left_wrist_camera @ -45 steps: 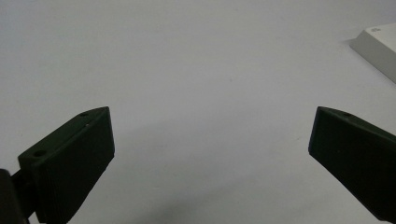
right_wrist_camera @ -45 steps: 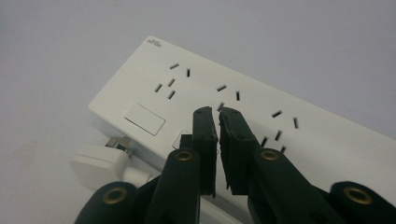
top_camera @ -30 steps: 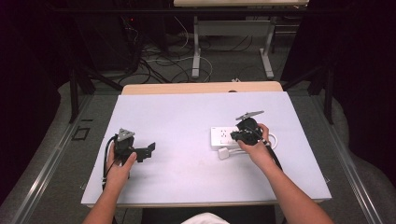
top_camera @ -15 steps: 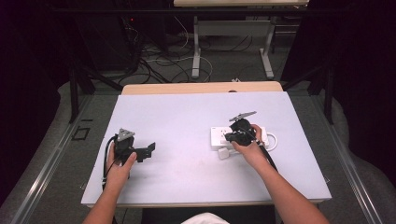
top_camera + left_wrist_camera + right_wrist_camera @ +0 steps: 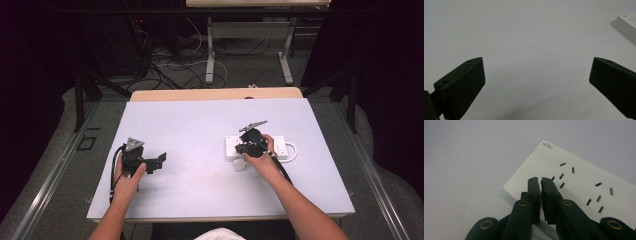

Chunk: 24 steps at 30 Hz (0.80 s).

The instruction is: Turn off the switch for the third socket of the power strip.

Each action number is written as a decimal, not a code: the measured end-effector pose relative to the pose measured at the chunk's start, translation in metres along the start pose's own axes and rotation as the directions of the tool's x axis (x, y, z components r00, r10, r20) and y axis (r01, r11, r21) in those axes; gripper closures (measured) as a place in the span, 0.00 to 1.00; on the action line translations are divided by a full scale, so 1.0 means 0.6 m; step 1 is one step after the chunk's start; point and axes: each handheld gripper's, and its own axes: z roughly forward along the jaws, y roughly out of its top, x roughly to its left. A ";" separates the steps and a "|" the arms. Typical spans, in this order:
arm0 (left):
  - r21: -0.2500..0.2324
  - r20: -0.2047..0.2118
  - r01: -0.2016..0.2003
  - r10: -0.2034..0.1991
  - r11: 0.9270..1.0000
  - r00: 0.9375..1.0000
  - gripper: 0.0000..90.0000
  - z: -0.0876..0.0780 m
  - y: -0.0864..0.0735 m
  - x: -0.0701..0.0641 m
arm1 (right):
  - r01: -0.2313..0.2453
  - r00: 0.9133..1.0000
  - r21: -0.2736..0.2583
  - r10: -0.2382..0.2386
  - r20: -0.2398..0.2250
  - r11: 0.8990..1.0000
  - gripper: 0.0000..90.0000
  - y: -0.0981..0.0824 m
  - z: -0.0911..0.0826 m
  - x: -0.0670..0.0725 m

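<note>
The right gripper (image 5: 540, 180), its 2 jaws pressed together with nothing seen between them, hangs over the white power strip (image 5: 584, 180) on the counter (image 5: 200, 125), maybe to push it, while the left gripper (image 5: 536, 82) waits wide open, well apart.

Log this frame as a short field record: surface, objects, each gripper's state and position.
surface: white table top
object: white power strip, lying flat at the table's right side
left gripper: open, nothing between its fingers, over bare table
right gripper: shut, empty as far as visible, fingers over the strip's near end
small white item by strip: too small to identify
</note>
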 end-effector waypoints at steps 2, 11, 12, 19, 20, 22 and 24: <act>0.000 0.000 0.000 0.000 1.000 1.000 0.00 0.000 0.000 0.000 | -0.005 1.000 0.001 0.005 -0.007 1.000 0.96 0.000 0.001 0.001; 0.000 0.001 0.002 -0.002 1.000 1.000 0.00 0.000 0.000 0.000 | -0.001 1.000 -0.009 0.001 0.001 1.000 0.97 0.000 0.004 0.003; -0.003 0.001 0.002 -0.002 1.000 1.000 0.00 0.001 0.000 -0.001 | 0.001 1.000 -0.013 -0.001 0.002 1.000 0.98 0.000 0.004 0.003; -0.005 0.000 0.004 -0.004 1.000 1.000 0.00 0.001 0.000 -0.001 | -0.013 1.000 -0.012 0.013 -0.017 1.000 1.00 -0.002 0.004 0.003; -0.005 0.000 0.003 -0.003 1.000 1.000 0.00 0.001 0.000 -0.001 | -0.014 1.000 -0.007 0.014 -0.016 1.000 1.00 -0.003 0.006 0.003; -0.006 0.001 0.003 -0.003 1.000 1.000 0.00 0.001 0.000 -0.001 | -0.017 1.000 -0.011 0.017 -0.024 1.000 1.00 -0.004 0.008 0.003; -0.002 0.001 0.003 -0.003 1.000 1.000 0.00 0.000 0.000 -0.001 | -0.013 1.000 -0.011 0.013 -0.026 1.000 1.00 -0.004 0.008 0.005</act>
